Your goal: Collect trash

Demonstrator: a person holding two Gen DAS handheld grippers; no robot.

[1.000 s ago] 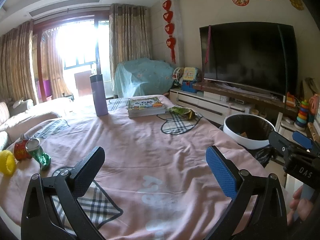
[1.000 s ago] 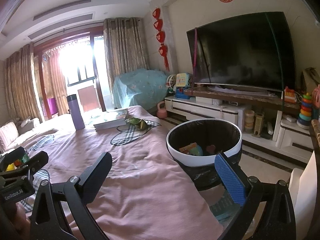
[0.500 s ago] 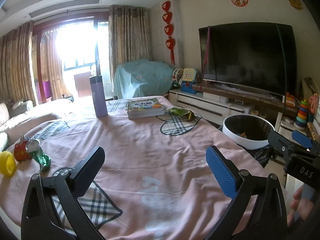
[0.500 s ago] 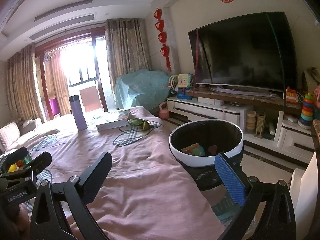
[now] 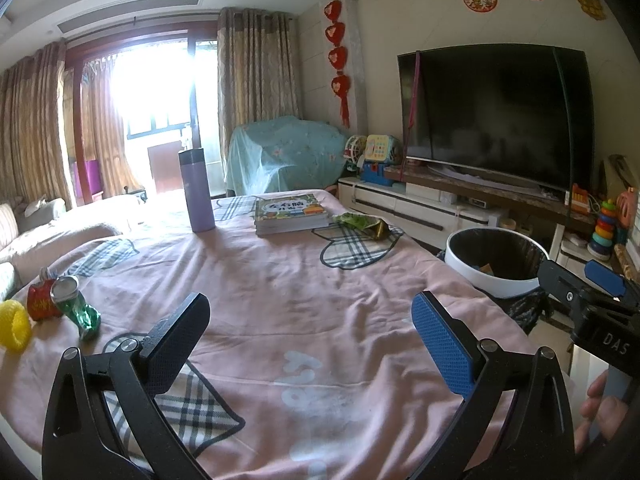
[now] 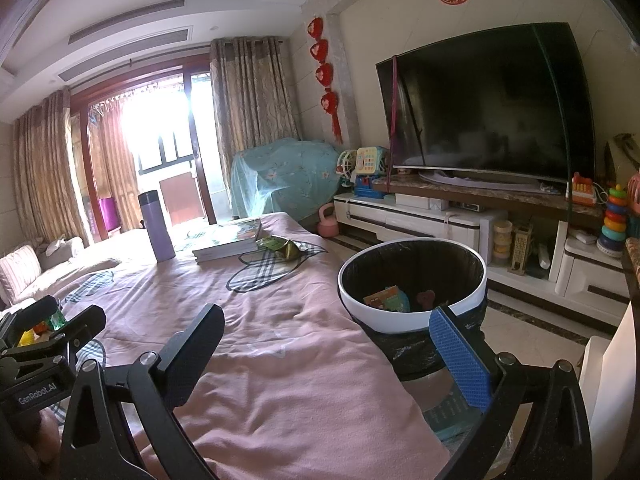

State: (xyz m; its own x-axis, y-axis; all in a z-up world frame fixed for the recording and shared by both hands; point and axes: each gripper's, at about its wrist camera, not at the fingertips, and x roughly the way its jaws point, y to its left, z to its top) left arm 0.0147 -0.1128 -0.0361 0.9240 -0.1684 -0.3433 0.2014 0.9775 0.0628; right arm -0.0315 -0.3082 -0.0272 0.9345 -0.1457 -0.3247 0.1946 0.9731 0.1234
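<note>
A white-rimmed trash bin (image 5: 496, 280) with a black liner stands by the table's right edge; in the right wrist view the bin (image 6: 400, 320) holds some wrappers. A crushed green can (image 5: 78, 310), a red wrapper (image 5: 40, 304) and a yellow ring (image 5: 16, 330) lie at the table's left. A green snack bag (image 5: 360, 224) lies far right near the books; it also shows in the right wrist view (image 6: 284, 246). My left gripper (image 5: 308, 328) is open and empty over the pink cloth. My right gripper (image 6: 328, 344) is open and empty, beside the bin.
A purple flask (image 5: 196, 192) and a stack of books (image 5: 290, 216) stand at the table's far side. The pink tablecloth (image 5: 280, 288) covers the table. A TV (image 5: 492, 112) on a low cabinet and toys line the right wall. A sofa is at the left.
Both views have shifted only slightly; the right gripper has drifted a little nearer the bin. Both grippers stay open and empty.
</note>
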